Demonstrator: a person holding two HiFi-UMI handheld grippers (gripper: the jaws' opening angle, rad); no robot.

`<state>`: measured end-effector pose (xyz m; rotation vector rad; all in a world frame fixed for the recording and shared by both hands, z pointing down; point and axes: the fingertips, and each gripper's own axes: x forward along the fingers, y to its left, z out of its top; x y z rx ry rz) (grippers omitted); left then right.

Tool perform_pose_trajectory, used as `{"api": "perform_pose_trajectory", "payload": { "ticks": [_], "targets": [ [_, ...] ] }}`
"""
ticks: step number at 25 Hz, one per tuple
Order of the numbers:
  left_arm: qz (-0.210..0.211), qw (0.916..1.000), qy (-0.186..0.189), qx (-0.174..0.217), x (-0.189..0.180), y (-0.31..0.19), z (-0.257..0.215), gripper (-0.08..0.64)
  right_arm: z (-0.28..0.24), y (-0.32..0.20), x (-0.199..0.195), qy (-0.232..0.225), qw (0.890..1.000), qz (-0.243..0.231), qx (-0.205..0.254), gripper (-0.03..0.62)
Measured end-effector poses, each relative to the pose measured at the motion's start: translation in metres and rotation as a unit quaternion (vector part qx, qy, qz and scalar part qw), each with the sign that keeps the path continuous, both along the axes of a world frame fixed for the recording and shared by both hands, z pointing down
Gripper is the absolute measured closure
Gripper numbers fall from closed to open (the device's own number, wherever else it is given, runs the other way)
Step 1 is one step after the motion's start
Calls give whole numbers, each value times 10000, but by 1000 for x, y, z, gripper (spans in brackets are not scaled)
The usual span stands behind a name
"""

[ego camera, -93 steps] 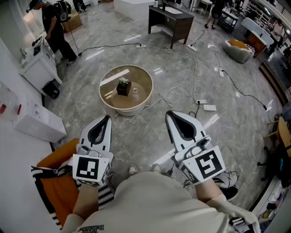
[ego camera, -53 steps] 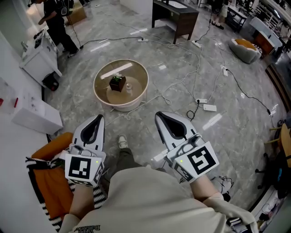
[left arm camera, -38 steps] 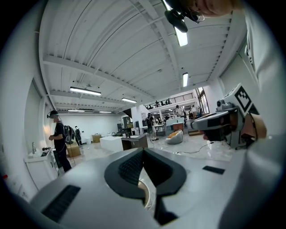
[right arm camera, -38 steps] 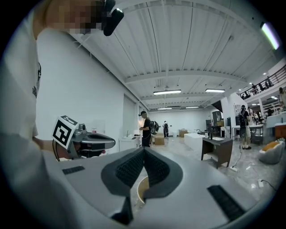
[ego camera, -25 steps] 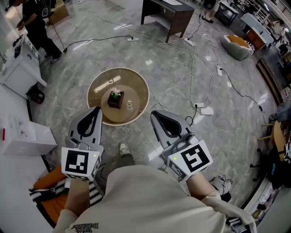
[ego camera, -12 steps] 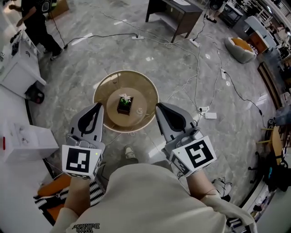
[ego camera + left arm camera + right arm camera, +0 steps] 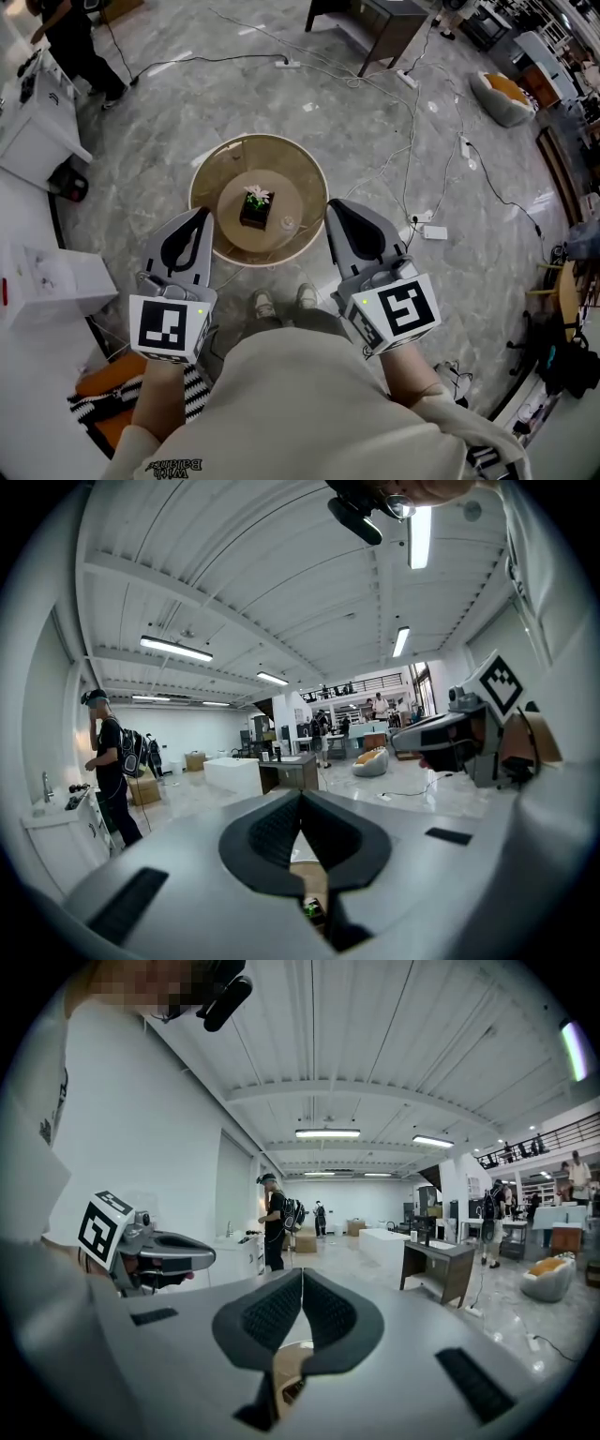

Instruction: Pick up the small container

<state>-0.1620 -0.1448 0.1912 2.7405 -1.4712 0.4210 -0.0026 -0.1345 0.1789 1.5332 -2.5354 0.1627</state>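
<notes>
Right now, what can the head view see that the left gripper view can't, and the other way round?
Only the head view: the whole round table with the small clear container on it, the person's shoes and a white power strip on the floor.
Only the left gripper view: the ceiling lights.
Both: the left gripper and right gripper, each shut, the dark desk and a person in black.

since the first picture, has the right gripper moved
Yes. The right gripper has come forward: earlier it was short of the round table, now its tip sits beside the table's right rim.
</notes>
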Motion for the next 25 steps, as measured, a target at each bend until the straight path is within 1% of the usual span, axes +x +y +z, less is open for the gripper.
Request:
{"api": "perform_pose_trajectory", "payload": {
  "ticks": [3,7,11,14,16,19,20,21,23,25],
  "targets": [
    [-156,9998,-123,-38,3,-2,7,554,3,-9,9,-28,10000,-68,14,595],
    [-334,9994,-68,-72,8,-6,8,554,4,-18,16,8,9997,-237,69,595],
    [-294,9995,-23,-85,20,-11,9,554,13,-27,20,88,9990,-426,-42,595],
    [-325,9993,49,-154,23,-16,18,554,21,-37,17,126,9985,-534,-75,595],
    [-363,9992,54,-174,23,-22,26,554,27,-47,16,110,9985,-525,-83,595],
    [-439,9989,34,-155,23,-34,37,554,45,-64,20,-69,9989,-411,-221,594],
    [-455,9988,43,-168,23,-38,41,554,52,-68,22,-130,9988,-384,-268,588],
    [-464,9987,64,-198,23,-42,46,554,58,-72,23,-160,9988,-369,-286,568],
    [-488,9984,112,-276,21,-52,58,554,72,-81,24,-128,9988,-374,-290,507],
    [-535,9979,108,-339,19,-64,71,554,88,-93,23,-101,9987,-393,-320,479]
  ]
}}
